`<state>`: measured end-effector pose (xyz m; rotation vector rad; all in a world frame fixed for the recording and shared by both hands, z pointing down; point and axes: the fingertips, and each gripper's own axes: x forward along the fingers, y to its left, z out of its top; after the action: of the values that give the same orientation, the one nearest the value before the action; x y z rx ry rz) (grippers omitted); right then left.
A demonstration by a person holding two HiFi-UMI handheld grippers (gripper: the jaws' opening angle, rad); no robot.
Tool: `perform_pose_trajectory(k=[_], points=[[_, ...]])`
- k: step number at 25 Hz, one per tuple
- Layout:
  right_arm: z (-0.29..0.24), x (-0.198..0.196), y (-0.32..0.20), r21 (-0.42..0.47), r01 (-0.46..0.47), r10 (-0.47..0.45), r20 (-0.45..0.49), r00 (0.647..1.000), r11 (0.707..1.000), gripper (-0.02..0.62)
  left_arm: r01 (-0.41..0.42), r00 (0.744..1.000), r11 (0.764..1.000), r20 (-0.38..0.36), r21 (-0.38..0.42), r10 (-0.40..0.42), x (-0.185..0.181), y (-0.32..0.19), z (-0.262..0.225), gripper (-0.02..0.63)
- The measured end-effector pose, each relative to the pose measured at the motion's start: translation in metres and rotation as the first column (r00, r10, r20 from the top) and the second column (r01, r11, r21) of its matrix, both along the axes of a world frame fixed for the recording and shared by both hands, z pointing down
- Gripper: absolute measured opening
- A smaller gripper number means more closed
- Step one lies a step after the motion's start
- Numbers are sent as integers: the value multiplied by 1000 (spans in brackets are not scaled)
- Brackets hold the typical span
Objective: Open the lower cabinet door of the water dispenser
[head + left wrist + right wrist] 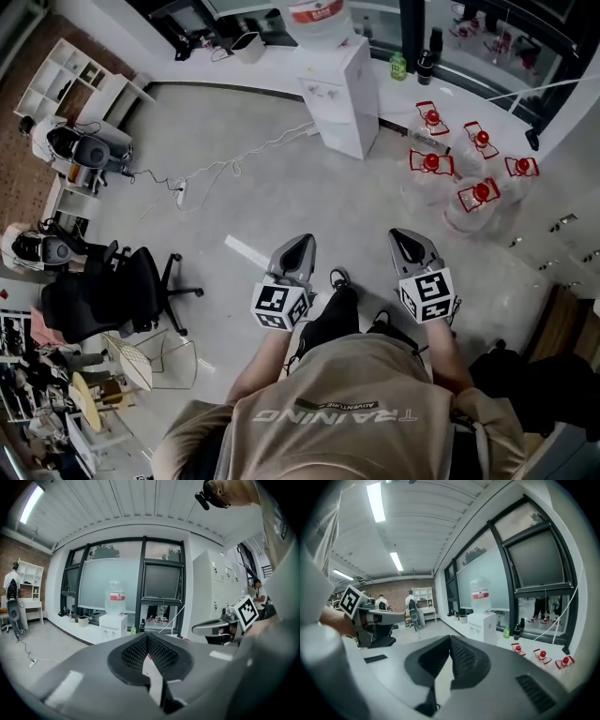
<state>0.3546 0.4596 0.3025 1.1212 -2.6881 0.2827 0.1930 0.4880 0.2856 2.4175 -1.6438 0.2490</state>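
The white water dispenser (343, 97) stands far across the floor by the window ledge, with a large bottle (318, 17) on top. Its front panels look flush with the body. Both grippers are held out over the floor, well short of it. My left gripper (301, 243) is shut with nothing in it, and so is my right gripper (406, 235). The left gripper view has the dispenser (114, 626) small beyond the closed jaws (147, 637). From the right gripper view the dispenser (483, 626) lies ahead past the closed jaws (450, 640).
Several water jugs with red caps (457, 170) stand on the floor right of the dispenser. A cable and power strip (183, 193) lie to its left. A black office chair (117, 289) is at my left. Two bottles (398, 66) sit on the ledge. People (412, 605) stand by a far shelf.
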Motion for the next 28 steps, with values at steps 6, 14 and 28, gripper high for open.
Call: perform_pose_trajectory(k=[6, 14, 28], points=[[-4, -19, -75, 3, -57, 57, -22, 998, 998, 8, -48, 999, 999, 9, 2, 48, -25, -76, 11, 0], [-19, -69, -183, 27, -175, 176, -30, 984, 984, 8, -118, 993, 992, -6, 35, 119, -91, -194, 4, 0], [10, -115, -272, -39, -203, 200, -74, 977, 978, 8, -135, 990, 991, -31, -7, 135, -142, -298, 25, 0]])
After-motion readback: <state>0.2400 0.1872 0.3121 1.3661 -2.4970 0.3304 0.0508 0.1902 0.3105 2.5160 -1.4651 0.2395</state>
